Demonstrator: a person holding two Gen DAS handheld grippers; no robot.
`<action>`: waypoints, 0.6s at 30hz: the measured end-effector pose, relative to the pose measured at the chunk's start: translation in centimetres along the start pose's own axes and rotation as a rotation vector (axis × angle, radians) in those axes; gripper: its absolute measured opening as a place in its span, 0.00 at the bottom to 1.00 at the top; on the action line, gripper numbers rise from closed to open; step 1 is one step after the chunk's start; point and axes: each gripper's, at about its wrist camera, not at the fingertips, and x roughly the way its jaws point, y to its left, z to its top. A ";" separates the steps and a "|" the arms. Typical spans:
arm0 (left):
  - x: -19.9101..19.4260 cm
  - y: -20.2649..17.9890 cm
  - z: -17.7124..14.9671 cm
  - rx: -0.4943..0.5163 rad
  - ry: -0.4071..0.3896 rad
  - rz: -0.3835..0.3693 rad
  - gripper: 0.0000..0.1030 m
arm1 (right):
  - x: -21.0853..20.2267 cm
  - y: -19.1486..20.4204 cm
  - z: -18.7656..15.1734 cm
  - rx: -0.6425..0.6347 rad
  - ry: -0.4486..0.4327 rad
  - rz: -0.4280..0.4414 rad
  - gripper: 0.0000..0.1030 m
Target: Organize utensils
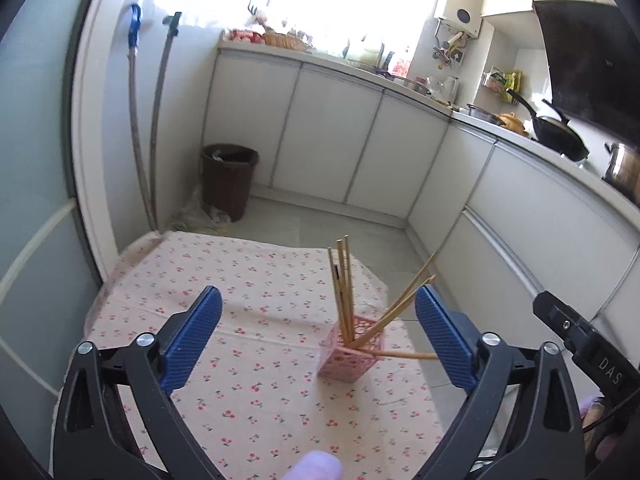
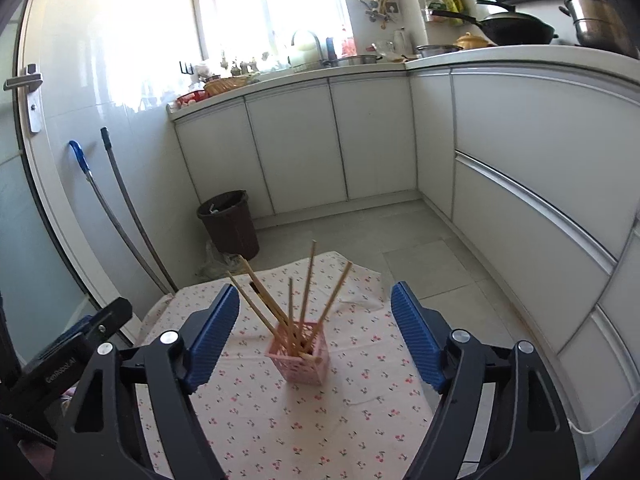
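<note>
Jaws on both my grippers gape wide and empty; nudging the leaning wooden chopsticks (image 2: 304,304) could topple their pink lattice plastic holder (image 2: 299,362).

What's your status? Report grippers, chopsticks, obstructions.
Left gripper and right gripper open, empty. Chopsticks standing in pink holder on cherry-print tablecloth. Nothing in the way.

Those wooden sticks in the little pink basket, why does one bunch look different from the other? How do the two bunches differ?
Seen from the left wrist, the upright chopsticks stand close together, almost vertical, at one side of the pink holder. The leaning chopsticks tilt far over and fan apart; the lowest lies nearly flat across the rim. Both bunches are plain light wood, with their lower ends inside the same holder on the cherry-print cloth.
</note>
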 end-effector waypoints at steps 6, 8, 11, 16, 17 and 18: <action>-1.1 -2.7 -3.2 0.134 -0.116 0.135 0.93 | -0.4 -2.6 -3.8 0.005 -0.054 -0.161 0.93; -1.4 -3.9 -3.8 0.187 -0.151 0.135 0.93 | -0.3 -3.1 -4.8 -0.007 -0.076 -0.205 0.93; -1.1 -5.2 -4.4 0.231 -0.149 0.127 0.93 | -0.1 -4.1 -6.4 -0.003 -0.082 -0.240 0.93; -0.4 -5.9 -5.3 0.240 -0.130 0.142 0.93 | -0.4 -5.0 -6.6 0.012 -0.080 -0.246 0.93; -0.3 -5.9 -5.3 0.233 -0.126 0.137 0.93 | -0.6 -5.2 -6.7 0.014 -0.085 -0.252 0.93; -0.2 -6.0 -5.3 0.229 -0.123 0.135 0.93 | -0.6 -5.3 -6.7 0.015 -0.083 -0.256 0.93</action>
